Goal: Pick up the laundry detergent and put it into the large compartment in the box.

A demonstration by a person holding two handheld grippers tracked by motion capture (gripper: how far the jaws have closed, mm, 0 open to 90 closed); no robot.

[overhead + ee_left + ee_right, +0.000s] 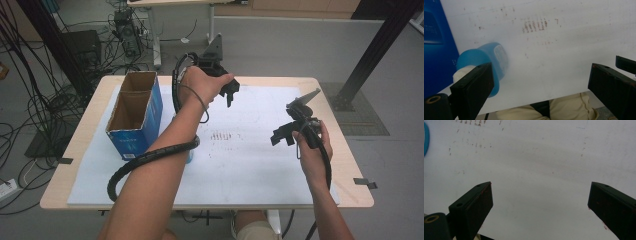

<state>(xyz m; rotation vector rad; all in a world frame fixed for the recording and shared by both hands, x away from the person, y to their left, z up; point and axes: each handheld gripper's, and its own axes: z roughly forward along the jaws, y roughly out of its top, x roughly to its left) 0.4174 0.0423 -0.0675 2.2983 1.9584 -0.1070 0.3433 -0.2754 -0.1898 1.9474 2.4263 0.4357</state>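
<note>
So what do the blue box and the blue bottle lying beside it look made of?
The blue box looks like cardboard: plain brown inside walls, printed glossy blue outside. The blue bottle seems to be translucent plastic, smooth and slightly shiny, with a pale cap; it is blurred, so this is uncertain.

Looking down and forward from above the near edge of the white sheet [240, 165], well off it. Riding low and close over that sheet [564, 62], facing back toward its near edge, blue bottle [490, 65] close by. Hovering close above bare sheet [536, 165]. Shared throughout: sheet's reddish marks [222, 136].
</note>
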